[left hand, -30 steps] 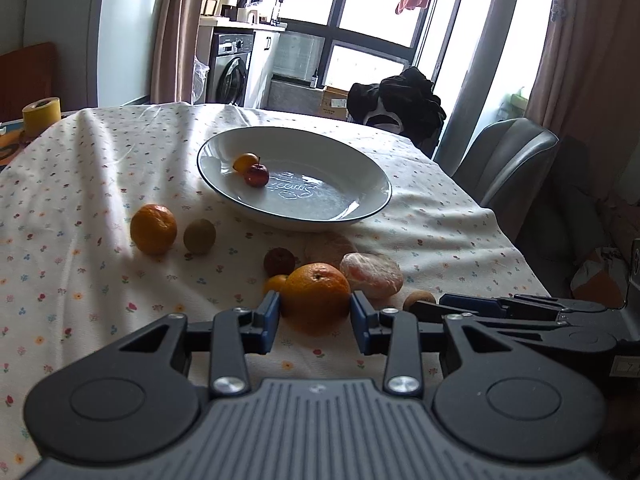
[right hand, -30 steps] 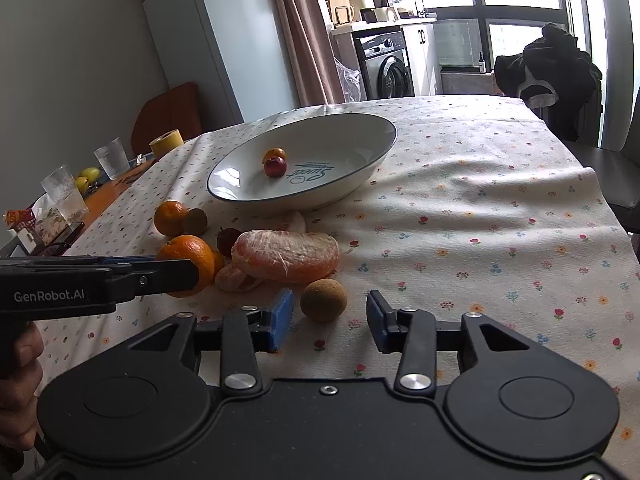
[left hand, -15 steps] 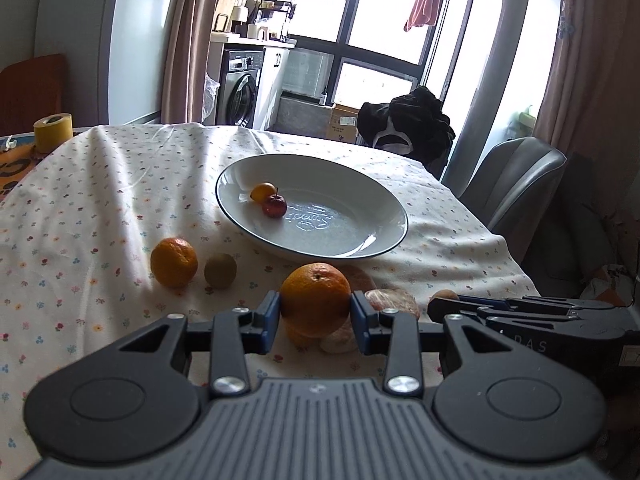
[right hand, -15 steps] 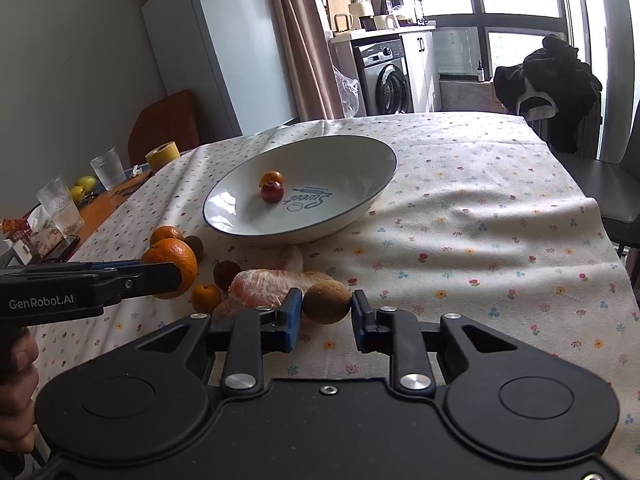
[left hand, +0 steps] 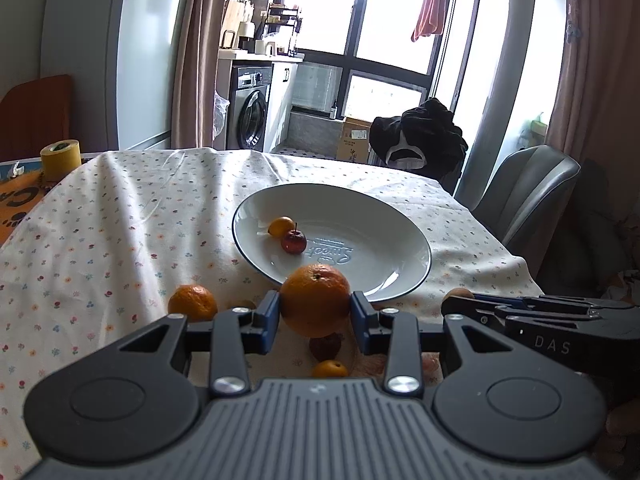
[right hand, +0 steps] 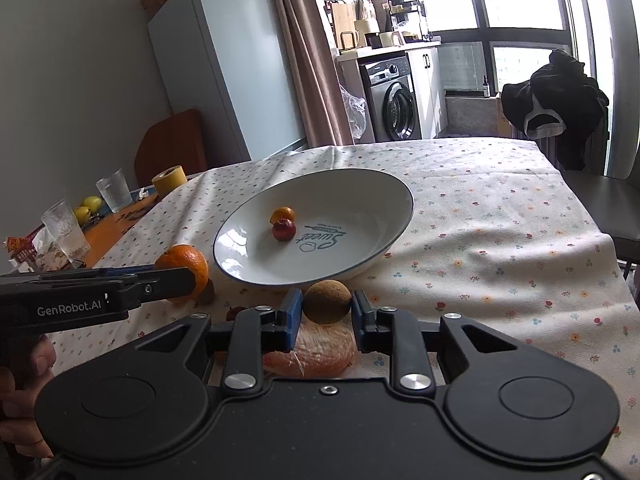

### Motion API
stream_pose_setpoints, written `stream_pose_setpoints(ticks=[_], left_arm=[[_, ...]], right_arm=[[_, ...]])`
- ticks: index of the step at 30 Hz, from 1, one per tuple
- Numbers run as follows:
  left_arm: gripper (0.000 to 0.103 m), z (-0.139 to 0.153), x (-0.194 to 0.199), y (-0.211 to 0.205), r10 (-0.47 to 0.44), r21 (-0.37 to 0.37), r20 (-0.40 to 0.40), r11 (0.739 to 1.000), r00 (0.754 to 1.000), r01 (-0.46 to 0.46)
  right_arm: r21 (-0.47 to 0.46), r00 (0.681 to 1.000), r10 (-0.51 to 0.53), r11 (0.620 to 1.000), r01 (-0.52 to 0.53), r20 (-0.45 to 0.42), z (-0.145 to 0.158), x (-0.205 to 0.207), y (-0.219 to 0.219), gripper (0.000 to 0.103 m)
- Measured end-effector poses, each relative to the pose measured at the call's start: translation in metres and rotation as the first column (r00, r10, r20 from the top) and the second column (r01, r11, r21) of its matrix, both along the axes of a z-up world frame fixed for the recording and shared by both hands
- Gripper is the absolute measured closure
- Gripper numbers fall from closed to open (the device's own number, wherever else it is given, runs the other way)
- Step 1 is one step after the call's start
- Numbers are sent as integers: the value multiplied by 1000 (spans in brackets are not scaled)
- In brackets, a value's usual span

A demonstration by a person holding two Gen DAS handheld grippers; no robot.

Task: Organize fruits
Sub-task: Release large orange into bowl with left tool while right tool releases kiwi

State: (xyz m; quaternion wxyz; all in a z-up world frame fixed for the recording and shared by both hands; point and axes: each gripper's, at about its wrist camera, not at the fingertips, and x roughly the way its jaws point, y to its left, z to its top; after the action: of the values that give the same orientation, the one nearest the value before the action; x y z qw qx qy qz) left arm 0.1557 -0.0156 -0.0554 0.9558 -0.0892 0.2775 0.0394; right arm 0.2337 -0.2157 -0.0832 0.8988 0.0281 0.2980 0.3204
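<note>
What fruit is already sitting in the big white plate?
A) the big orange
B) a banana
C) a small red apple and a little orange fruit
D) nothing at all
C: in the plate lie only a small red apple and a little orange fruit, side by side.

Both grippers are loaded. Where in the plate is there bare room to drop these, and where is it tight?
The white plate is bare across its centre and right half, by the blue lettering. Its left side holds a small orange fruit touching a red fruit. Crowded: the tablecloth under the left gripper and right gripper.
</note>
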Motion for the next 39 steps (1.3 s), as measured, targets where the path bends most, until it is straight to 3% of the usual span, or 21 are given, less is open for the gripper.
stream_pose_setpoints(ticks=[19, 34, 39], left_arm=[[67, -3, 37, 12, 1, 21, -10, 1000, 1000, 0], [66, -20, 65, 17, -17, -33, -47, 999, 999, 15], [64, -17, 64, 19, -1, -27, -40, 1000, 999, 0]], right_arm=[[1, 1000, -2, 1000, 2, 6, 0, 25, 20, 78], [14, 1000, 0, 1000, 1, -12, -8, 47, 28, 77], [9, 1000, -1, 1000, 1, -3, -7, 45, 31, 73]])
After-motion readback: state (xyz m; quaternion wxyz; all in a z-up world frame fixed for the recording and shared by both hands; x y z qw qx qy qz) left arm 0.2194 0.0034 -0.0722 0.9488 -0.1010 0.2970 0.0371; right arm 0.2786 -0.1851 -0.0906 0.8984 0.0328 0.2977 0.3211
